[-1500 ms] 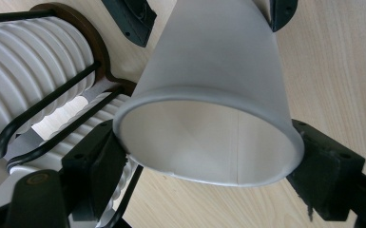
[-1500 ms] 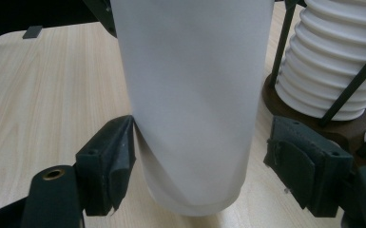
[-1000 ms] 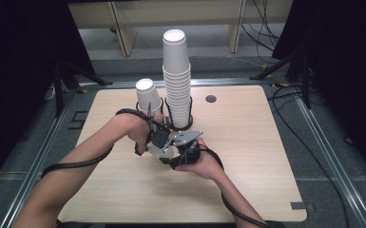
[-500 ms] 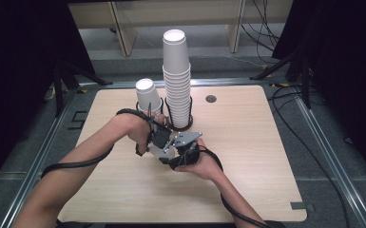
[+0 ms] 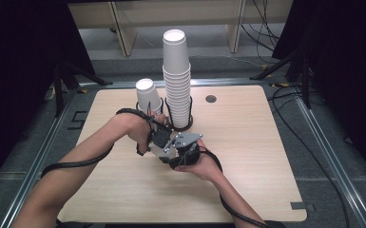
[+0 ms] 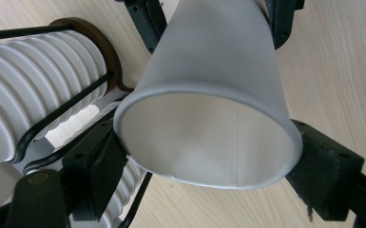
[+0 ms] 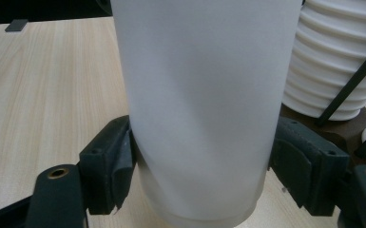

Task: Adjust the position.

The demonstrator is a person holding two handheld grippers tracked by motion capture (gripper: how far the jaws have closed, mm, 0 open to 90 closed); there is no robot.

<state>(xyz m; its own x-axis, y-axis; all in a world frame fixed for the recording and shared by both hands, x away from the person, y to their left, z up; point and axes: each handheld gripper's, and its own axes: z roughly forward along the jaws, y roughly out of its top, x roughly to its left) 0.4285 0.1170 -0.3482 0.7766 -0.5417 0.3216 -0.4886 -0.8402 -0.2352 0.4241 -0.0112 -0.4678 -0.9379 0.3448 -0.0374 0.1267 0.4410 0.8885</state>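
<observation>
A single white paper cup (image 5: 147, 96) stands base-up just left of the tall stack of white cups (image 5: 177, 80). My left gripper (image 5: 151, 124) is shut on it near the rim; in the left gripper view the cup's open mouth (image 6: 204, 142) faces the camera between the black pads (image 6: 100, 166). My right gripper (image 5: 164, 119) grips the same cup (image 7: 199, 104) from the other side. Its jaws have just been closing, and both pads (image 7: 116, 164) now lie against the cup wall. The right gripper's jaws also reach around the cup farther up in the left gripper view.
The stack (image 6: 24, 95) sits in a black wire holder with a round brown base (image 7: 335, 130), close beside the held cup. The light wooden table (image 5: 256, 161) has a round cable hole (image 5: 211, 99) at the back. Both forearms come in from the near edge.
</observation>
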